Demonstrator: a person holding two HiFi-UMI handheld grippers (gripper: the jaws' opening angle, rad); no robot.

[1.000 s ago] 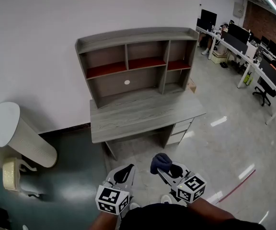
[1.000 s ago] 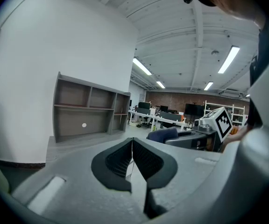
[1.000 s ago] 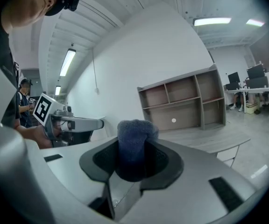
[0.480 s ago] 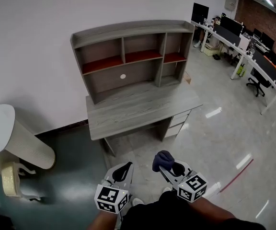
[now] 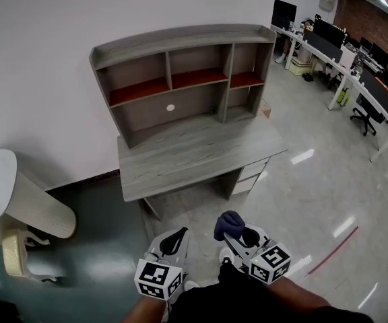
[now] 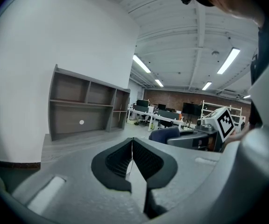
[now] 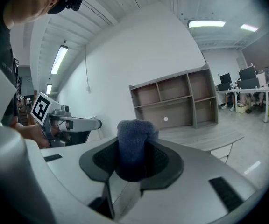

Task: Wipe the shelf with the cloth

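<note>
Ahead: grey desk [image 5: 201,157] against the wall, with the shelf [image 5: 174,52] standing on it, well apart from both tools. Right tool [image 5: 233,237] clamped on a bunched dark blue cloth [image 5: 229,222], low near the person. Left tool [image 5: 176,239] beside it, jaws pressed together, nothing between.

Probably an open-plan office: long white desks [image 5: 333,94] with monitors [image 5: 284,11], a swivel chair [image 5: 366,116], ceiling strip lights [image 6: 141,63].

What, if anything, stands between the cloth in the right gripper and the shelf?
Nothing visible does. The right gripper holds the cloth short of the shelf; only floor and the desk top lie between.
</note>
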